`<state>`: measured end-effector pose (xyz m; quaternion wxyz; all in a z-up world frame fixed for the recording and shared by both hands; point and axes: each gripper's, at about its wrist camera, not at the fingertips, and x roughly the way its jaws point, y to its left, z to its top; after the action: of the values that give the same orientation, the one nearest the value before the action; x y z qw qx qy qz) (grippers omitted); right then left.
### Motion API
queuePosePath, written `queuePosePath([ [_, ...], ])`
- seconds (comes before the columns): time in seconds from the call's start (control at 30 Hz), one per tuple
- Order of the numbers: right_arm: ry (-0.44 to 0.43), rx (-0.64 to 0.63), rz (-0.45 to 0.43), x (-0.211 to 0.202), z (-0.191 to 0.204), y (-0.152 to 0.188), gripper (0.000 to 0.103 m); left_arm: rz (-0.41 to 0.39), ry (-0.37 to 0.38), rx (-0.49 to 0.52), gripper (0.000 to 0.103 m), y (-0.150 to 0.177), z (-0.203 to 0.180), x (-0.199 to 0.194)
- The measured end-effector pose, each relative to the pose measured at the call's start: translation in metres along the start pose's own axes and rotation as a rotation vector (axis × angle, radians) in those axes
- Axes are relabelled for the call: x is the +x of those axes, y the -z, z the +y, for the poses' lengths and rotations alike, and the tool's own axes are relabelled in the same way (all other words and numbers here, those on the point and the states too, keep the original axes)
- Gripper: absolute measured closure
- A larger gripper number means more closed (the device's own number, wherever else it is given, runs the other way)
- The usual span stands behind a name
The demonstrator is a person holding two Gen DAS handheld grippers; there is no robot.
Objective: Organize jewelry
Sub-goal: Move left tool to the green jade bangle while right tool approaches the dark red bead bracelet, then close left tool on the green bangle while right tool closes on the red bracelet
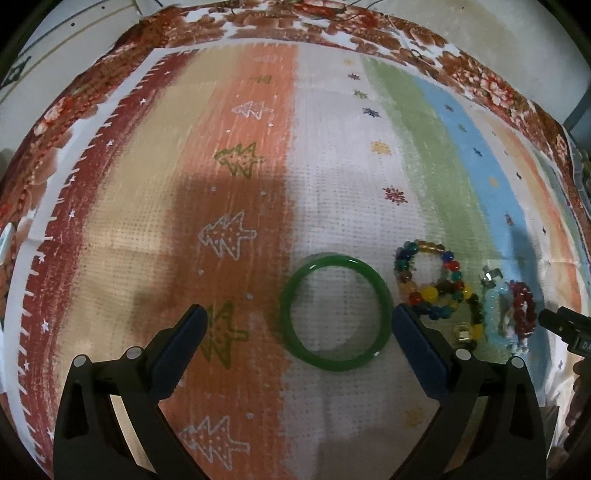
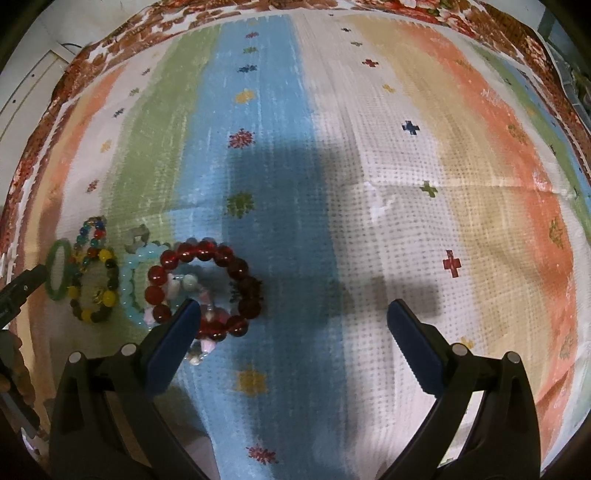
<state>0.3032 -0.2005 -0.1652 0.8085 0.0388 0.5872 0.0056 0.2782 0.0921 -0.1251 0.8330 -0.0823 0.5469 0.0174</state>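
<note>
A green bangle (image 1: 334,312) lies flat on the striped cloth, just ahead of my open, empty left gripper (image 1: 299,317). To its right lie multicoloured bead bracelets (image 1: 436,286), a light blue bead bracelet (image 1: 495,317) and a dark red bead bracelet (image 1: 522,308). In the right wrist view the red bracelet (image 2: 207,284) lies by my left fingertip, over a pale pink and white one (image 2: 201,350). The blue bracelet (image 2: 135,284), multicoloured ones (image 2: 94,273) and bangle (image 2: 57,275) lie further left. My right gripper (image 2: 293,314) is open and empty.
The striped cloth (image 1: 332,166) lies over a red floral cover (image 1: 332,22). A small silver clasp piece (image 2: 136,236) sits behind the blue bracelet. The right gripper's tip (image 1: 561,325) shows at the left view's right edge.
</note>
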Motion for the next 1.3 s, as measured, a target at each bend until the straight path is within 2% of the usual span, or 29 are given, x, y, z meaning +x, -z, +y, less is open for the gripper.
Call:
queuePosePath([
  [0.13, 0.001, 0.004, 0.019, 0.009, 0.000, -0.004, 0.005, 0.024, 0.000, -0.008, 0.015, -0.002, 0.004, 0.008],
  [0.33, 0.020, 0.001, 0.030, 0.017, 0.001, -0.009, 0.005, 0.035, -0.011, 0.015, 0.019, -0.003, 0.000, 0.016],
  [0.63, 0.042, -0.020, 0.025, 0.024, 0.004, -0.012, 0.019, 0.037, -0.057, 0.034, 0.036, -0.003, 0.004, 0.017],
  [0.73, 0.034, -0.028, 0.020, 0.023, 0.004, -0.013, 0.026, 0.030, -0.079, 0.050, 0.044, -0.002, 0.003, 0.017],
  [0.87, 0.025, -0.034, 0.016, 0.023, 0.004, -0.014, 0.034, 0.023, -0.088, 0.066, 0.063, -0.002, 0.003, 0.014],
  [1.07, 0.029, -0.043, 0.011, 0.016, 0.004, -0.007, 0.051, 0.025, -0.094, 0.093, 0.084, -0.001, -0.001, 0.013],
  [1.17, 0.028, -0.044, 0.013, 0.016, 0.004, -0.007, 0.055, 0.030, -0.087, 0.092, 0.091, -0.001, 0.000, 0.013],
  [1.23, 0.028, -0.043, 0.013, 0.015, 0.003, -0.008, 0.062, 0.036, -0.075, 0.091, 0.096, -0.001, -0.001, 0.013],
  [1.3, 0.026, -0.039, 0.014, 0.013, 0.002, -0.008, 0.070, 0.035, -0.074, 0.090, 0.096, -0.001, -0.001, 0.013],
])
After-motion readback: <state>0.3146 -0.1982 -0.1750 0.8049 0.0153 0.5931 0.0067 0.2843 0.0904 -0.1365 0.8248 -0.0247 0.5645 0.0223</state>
